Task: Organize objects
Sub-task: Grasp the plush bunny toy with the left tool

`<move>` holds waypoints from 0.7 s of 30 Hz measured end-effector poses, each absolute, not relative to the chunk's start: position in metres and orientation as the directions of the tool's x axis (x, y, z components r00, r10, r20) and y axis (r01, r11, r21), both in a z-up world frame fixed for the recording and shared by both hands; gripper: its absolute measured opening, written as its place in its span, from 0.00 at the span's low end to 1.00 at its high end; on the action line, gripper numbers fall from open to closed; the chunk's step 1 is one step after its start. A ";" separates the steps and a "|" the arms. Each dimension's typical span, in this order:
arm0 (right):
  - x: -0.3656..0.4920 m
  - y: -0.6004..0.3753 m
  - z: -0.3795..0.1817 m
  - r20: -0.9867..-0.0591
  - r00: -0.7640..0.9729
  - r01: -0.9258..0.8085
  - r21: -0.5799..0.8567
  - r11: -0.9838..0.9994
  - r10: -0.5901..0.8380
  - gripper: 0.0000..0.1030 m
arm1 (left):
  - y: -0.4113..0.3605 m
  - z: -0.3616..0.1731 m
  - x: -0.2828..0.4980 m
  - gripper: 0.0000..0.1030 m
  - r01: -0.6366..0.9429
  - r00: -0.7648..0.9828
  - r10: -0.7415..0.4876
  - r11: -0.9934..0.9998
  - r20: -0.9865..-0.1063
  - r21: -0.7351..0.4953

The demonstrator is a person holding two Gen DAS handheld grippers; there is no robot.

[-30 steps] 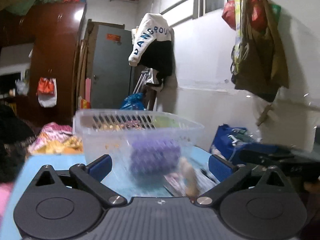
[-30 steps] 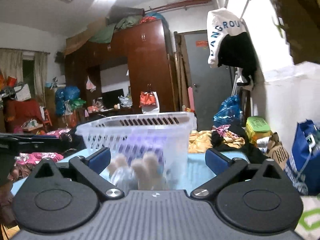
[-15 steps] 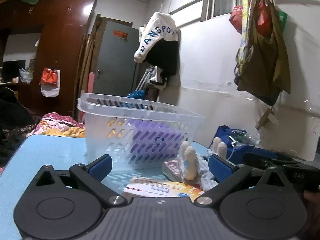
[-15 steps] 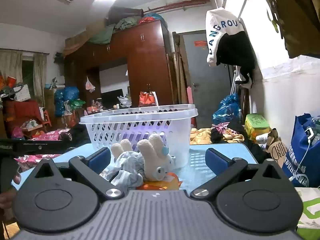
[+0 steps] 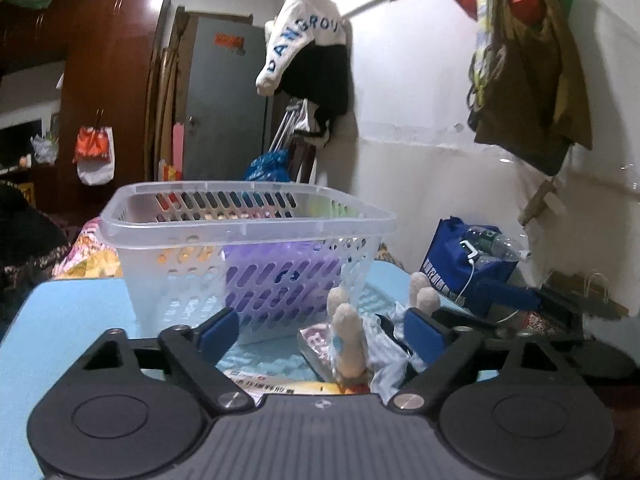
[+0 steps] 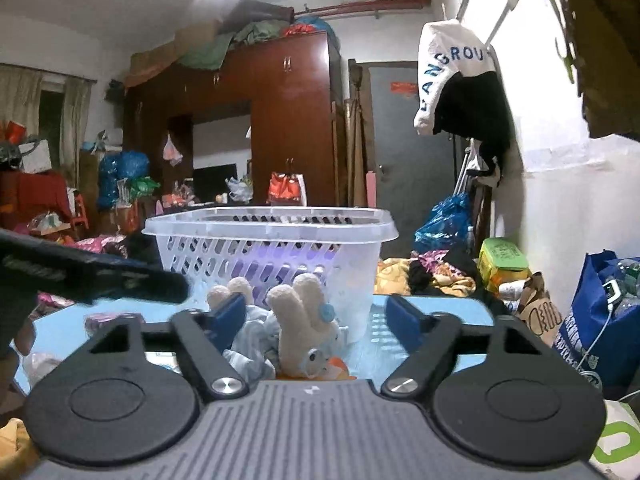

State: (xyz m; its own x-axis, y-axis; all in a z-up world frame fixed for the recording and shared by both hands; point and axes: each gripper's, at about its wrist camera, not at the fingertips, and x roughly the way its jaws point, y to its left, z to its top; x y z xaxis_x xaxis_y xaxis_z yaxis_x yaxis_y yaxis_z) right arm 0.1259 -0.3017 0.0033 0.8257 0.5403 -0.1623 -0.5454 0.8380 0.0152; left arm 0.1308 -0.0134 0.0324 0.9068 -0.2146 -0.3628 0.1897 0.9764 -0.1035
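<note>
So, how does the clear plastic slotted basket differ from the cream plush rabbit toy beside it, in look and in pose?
The clear plastic slotted basket is rigid and see-through, while the cream plush rabbit toy is soft and opaque. The basket stands upright with its open rim on top; the rabbit lies tumbled, limbs pointing upward. The basket holds something purple inside; the rabbit holds nothing and lies on loose packets. Both rest on the light blue table, in front of both open grippers.

Ahead of the blue-padded fingers stands a translucent white basket with slotted walls, a purple object showing through them. Between the fingers lies a cream plush rabbit with a blue ear button, dressed in pale blue cloth. The table is light blue. Beneath the rabbit lies an orange and yellow packet.
</note>
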 end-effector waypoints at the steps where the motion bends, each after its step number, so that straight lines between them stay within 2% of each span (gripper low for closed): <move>1: 0.127 -0.301 0.002 -0.171 0.821 -0.551 0.011 0.835 0.544 0.62 | -0.015 0.033 0.136 0.82 0.186 0.901 -0.213 0.977 -0.378 -0.108; 4: 0.128 -0.299 0.001 -0.183 0.815 -0.559 0.005 0.829 0.550 0.53 | -0.019 0.030 0.147 0.73 0.174 0.886 -0.207 0.978 -0.416 -0.116; 8: 0.125 -0.296 0.002 -0.179 0.814 -0.563 -0.007 0.827 0.553 0.51 | -0.021 0.023 0.156 0.62 0.174 0.865 -0.222 0.974 -0.450 -0.147; 9: 0.125 -0.295 0.002 -0.179 0.814 -0.563 -0.012 0.826 0.552 0.49 | -0.022 0.021 0.158 0.58 0.174 0.861 -0.224 0.973 -0.456 -0.151; 14: 0.125 -0.287 0.003 -0.194 0.811 -0.569 -0.045 0.821 0.552 0.34 | -0.024 0.021 0.162 0.48 0.176 0.859 -0.242 0.967 -0.451 -0.184; 17: 0.128 -0.285 0.003 -0.206 0.807 -0.574 -0.056 0.817 0.553 0.27 | -0.030 0.019 0.166 0.37 0.187 0.851 -0.255 0.964 -0.458 -0.190; 19: 0.129 -0.283 0.003 -0.208 0.815 -0.565 -0.074 0.822 0.541 0.19 | -0.033 0.018 0.169 0.21 0.194 0.847 -0.266 0.961 -0.460 -0.198; 21: 0.128 -0.283 0.002 -0.204 0.821 -0.558 -0.087 0.825 0.534 0.17 | -0.036 0.019 0.167 0.19 0.193 0.857 -0.259 0.963 -0.445 -0.188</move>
